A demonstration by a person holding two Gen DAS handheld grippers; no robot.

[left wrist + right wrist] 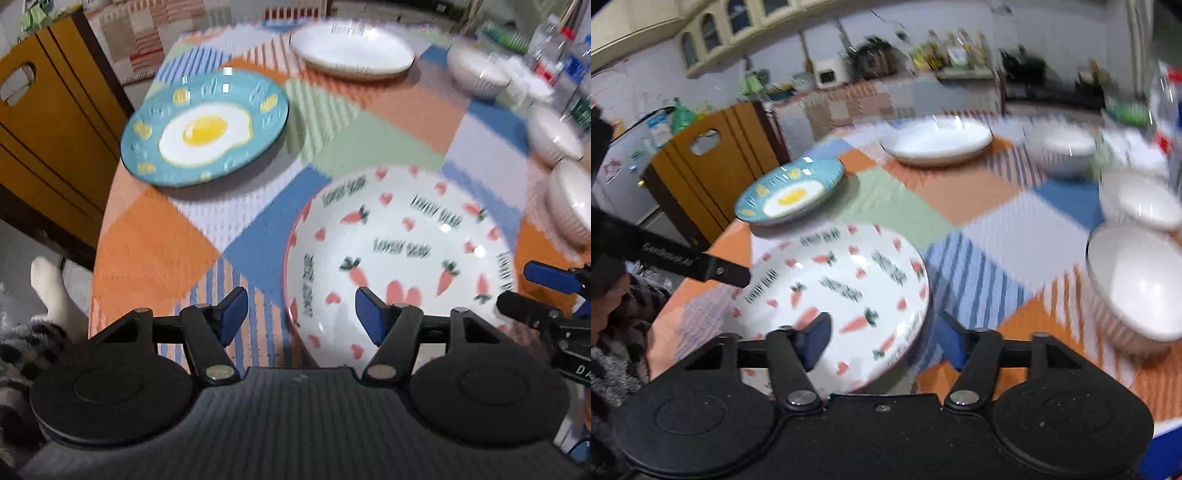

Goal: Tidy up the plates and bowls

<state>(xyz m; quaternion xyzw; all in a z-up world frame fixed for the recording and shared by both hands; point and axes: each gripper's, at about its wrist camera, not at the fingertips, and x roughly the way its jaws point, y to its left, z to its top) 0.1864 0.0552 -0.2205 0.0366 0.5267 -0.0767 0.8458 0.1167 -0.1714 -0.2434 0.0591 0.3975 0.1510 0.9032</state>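
Patchwork tablecloth point(155, 251); carrot plate point(399, 251) lettering blurred.

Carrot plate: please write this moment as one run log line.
carrot plate on table | left gripper open at rim | right gripper open astride rim

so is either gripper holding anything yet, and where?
Nothing held. Left gripper and right gripper each straddle opposite rims of the carrot plate, pads not pressing yet.

3 plates point(399, 251) point(205, 136) point(351, 48), 3 white bowls point(478, 72) point(554, 134) point(570, 203), 2 grippers point(301, 314) point(882, 341)
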